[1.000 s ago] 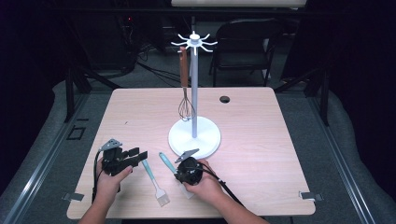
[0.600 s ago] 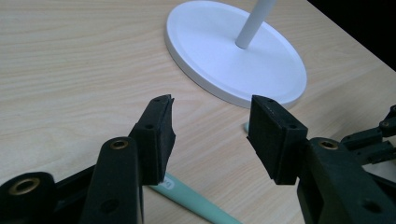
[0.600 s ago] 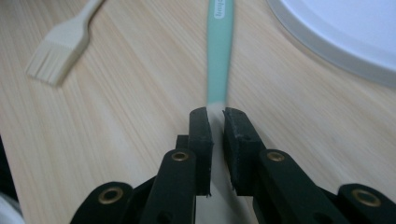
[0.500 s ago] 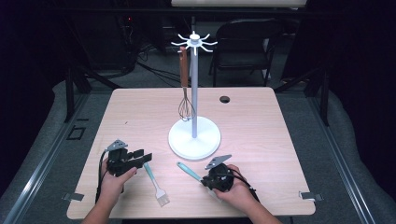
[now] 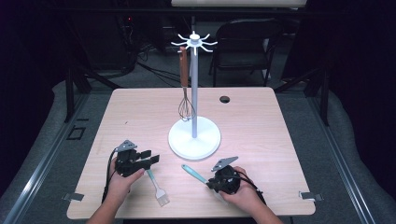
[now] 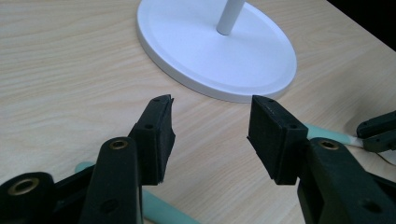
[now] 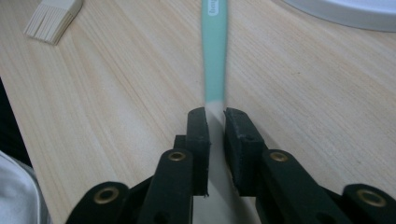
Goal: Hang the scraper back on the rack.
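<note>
A white hook stand (image 5: 194, 135) rises mid-table, and a wooden-handled whisk (image 5: 185, 88) hangs from one of its hooks. My right gripper (image 5: 211, 181) is near the front edge, shut on the pale end of a teal-handled utensil (image 5: 194, 173). In the right gripper view the jaws (image 7: 215, 114) pinch that pale end and the teal handle (image 7: 215, 51) points away. My left gripper (image 5: 152, 159) is open and holds nothing, just above the handle of a pastry brush (image 5: 158, 189). In the left gripper view the open gripper (image 6: 210, 121) faces the stand's base (image 6: 219, 51).
The wooden table (image 5: 261, 121) has a small round cable hole (image 5: 224, 99) at the back. Brush bristles (image 7: 51, 18) lie left of the held utensil. Chairs and cables stand on the dark floor behind the table.
My right gripper has moved right and toward the front edge, away from the stand's base, carrying the teal-handled utensil. The left gripper has barely moved.
</note>
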A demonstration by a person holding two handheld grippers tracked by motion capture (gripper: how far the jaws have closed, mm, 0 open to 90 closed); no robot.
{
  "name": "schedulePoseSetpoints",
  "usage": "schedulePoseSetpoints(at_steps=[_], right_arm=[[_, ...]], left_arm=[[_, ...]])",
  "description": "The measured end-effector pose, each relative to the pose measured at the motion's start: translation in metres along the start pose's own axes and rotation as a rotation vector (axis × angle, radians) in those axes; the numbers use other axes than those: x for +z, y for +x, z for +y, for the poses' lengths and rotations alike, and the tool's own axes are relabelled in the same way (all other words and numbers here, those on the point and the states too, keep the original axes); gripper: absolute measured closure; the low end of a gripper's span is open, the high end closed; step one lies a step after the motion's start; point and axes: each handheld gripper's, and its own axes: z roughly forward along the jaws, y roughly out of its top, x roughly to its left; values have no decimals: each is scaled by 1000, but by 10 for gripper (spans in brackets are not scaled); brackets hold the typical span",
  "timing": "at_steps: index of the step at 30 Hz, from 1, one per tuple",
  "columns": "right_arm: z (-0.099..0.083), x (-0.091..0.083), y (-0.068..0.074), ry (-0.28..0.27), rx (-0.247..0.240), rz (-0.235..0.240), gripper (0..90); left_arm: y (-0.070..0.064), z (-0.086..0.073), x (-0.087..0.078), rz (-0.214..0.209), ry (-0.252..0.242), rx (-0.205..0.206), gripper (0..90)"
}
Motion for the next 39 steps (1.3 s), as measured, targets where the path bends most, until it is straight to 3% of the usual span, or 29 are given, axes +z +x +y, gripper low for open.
schedulePoseSetpoints(at_steps=[5,10,15,26,39], right_arm=[[3,3,5,-29,-15,-26,780],[6,10,8,-44,-36,-58,791],[8,12,11,-51,-47,-75,796],[9,14,13,-60,-42,-96,810],[7,14,14,-75,-32,-51,811]], left_arm=[[-10,6,8,-22,-2,-6,488],[-27,15,17,-45,32,26,455],[-41,14,21,-60,11,-7,440],[-39,-6,32,-89,48,10,425],[-47,-15,48,-152,88,2,381]])
